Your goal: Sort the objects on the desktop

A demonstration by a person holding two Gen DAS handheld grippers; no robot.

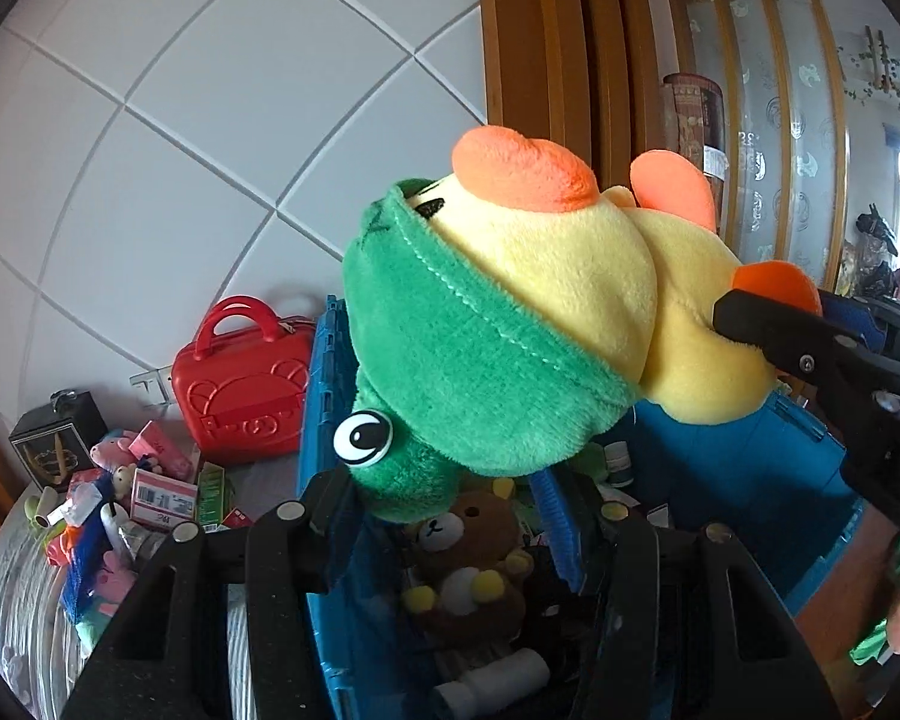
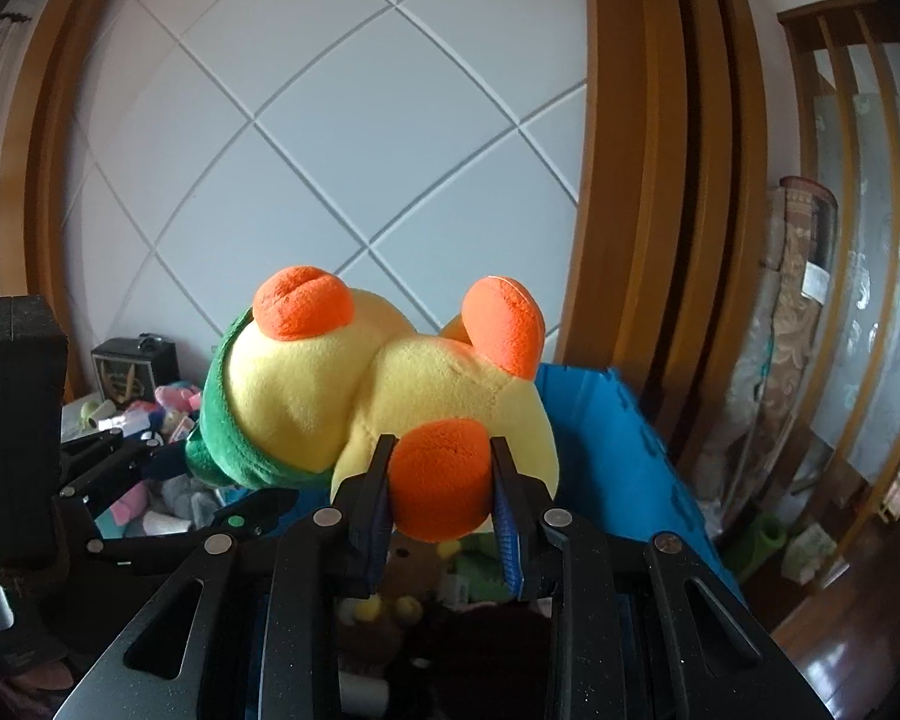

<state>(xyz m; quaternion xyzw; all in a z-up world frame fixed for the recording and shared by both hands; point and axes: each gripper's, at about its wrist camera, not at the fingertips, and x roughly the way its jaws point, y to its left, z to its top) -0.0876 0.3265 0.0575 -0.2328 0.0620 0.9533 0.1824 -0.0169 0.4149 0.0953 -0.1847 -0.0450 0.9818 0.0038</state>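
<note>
Right gripper [image 2: 441, 498] pinches the sideways plush duck's [image 2: 390, 396] foot, head leftward.

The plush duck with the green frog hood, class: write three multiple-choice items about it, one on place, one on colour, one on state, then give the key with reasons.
1. Where is the plush duck?
A. Above the blue crate
B. Inside the red case
C. On the floor

2. What colour is its foot?
A. Pink
B. Orange
C. Black

3. How does the right gripper stand?
A. Open, empty
B. Shut on the foot
C. Shut on the teddy bear

Key:
1 A, the crate and bear show beneath it.
2 B, the foot is orange against the yellow body.
3 B, both fingers press the foot's sides.
</note>
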